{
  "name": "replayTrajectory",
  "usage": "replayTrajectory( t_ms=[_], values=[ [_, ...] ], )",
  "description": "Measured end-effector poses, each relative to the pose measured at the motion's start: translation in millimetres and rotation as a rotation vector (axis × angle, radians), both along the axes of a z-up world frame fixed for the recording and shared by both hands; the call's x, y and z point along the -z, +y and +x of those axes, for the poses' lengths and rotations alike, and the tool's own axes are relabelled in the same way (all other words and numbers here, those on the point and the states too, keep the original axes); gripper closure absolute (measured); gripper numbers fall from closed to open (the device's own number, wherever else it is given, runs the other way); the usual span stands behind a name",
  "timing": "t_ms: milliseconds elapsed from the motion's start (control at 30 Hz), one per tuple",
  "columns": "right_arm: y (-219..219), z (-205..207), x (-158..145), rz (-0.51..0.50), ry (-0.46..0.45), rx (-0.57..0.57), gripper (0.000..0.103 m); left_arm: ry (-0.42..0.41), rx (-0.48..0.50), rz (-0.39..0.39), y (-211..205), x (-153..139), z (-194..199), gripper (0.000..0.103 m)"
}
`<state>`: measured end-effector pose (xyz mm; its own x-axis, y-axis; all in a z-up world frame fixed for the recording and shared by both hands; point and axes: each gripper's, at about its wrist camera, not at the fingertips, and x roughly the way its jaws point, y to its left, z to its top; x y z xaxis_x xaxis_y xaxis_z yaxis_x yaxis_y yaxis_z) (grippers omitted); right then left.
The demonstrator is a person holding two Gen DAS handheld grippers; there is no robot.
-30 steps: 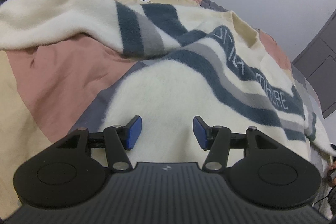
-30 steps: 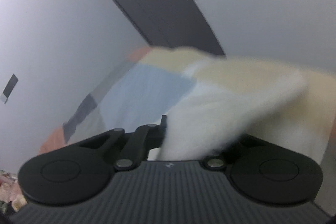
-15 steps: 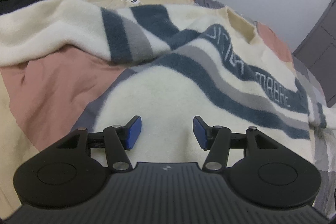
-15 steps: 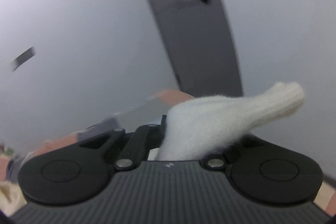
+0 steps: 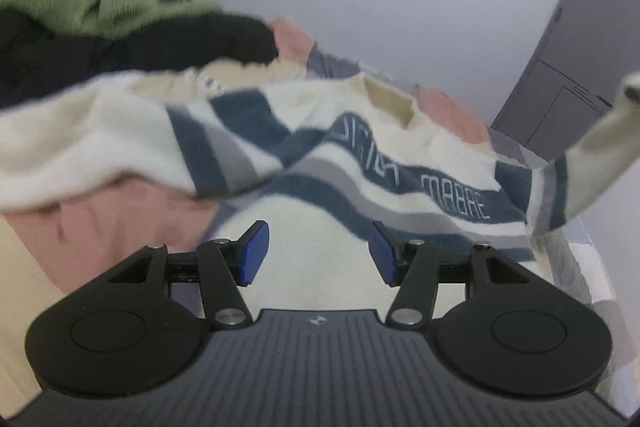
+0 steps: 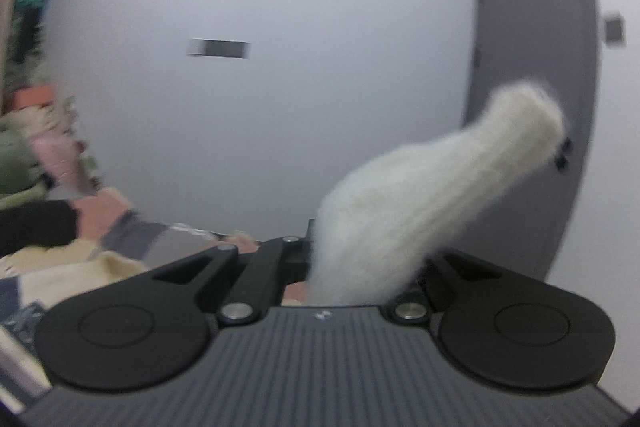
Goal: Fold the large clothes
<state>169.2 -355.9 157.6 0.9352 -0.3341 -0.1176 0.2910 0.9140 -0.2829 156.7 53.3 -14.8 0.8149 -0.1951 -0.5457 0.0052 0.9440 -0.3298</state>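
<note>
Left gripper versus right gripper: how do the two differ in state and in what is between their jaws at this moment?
The left gripper has its jaws apart with nothing between its blue pads; the right gripper is shut on a fluffy cream sleeve of the cream, blue and grey striped sweater. The left one points down over the sweater's body; the right one faces the wall and grey door. Both are the same black build.

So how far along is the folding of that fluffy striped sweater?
Barely started. The cream fleece sweater with blue-grey stripes still lies spread on the patchwork bedspread, with no fold visible. In hand: the right gripper has a sleeve end pinched and lifted. The left gripper is open, holding nothing. All the folds remain.
</note>
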Motion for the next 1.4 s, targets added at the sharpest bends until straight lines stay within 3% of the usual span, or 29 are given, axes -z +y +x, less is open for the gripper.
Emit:
replayTrajectory(
  t_ms=[133, 267, 467, 667, 733, 800, 867, 933, 1067, 1200, 1400],
  values=[
    [74, -8, 9, -0.111, 0.043, -0.084, 0.093, -0.069, 0.007, 0.058, 8, -8, -14, 0.042],
    [129, -7, 36, -0.198, 0.115, -0.189, 0.093, -0.077, 0.01, -0.016, 26, -8, -19, 0.041],
    [216, -21, 112, -0.303, 0.282, -0.322, 0.092, -0.064, -0.001, -0.072, 50, -6, -14, 0.041],
    [268, -29, 187, -0.338, 0.439, -0.373, 0.091, -0.032, -0.017, -0.134, 70, 5, -13, 0.041],
    [270, -27, 204, -0.324, 0.5, -0.381, 0.088, -0.025, -0.018, -0.151, 71, 7, -12, 0.041],
    [274, -30, 219, -0.309, 0.564, -0.412, 0.077, -0.02, -0.013, -0.166, 70, 9, -9, 0.041],
    [274, -38, 228, -0.291, 0.609, -0.477, 0.042, -0.022, -0.003, -0.173, 67, 10, -8, 0.041],
    [277, -49, 228, -0.257, 0.626, -0.545, 0.028, -0.025, 0.005, -0.168, 63, 10, -8, 0.041],
    [276, -69, 212, -0.101, 0.625, -0.643, 0.028, -0.014, 0.002, -0.182, 58, 14, -7, 0.041],
    [270, -76, 194, 0.069, 0.559, -0.657, 0.028, -0.008, 0.022, -0.191, 51, 17, -5, 0.041],
    [235, -72, 179, 0.257, 0.448, -0.478, 0.028, -0.012, 0.056, -0.173, 34, 20, -3, 0.041]
  ],
)
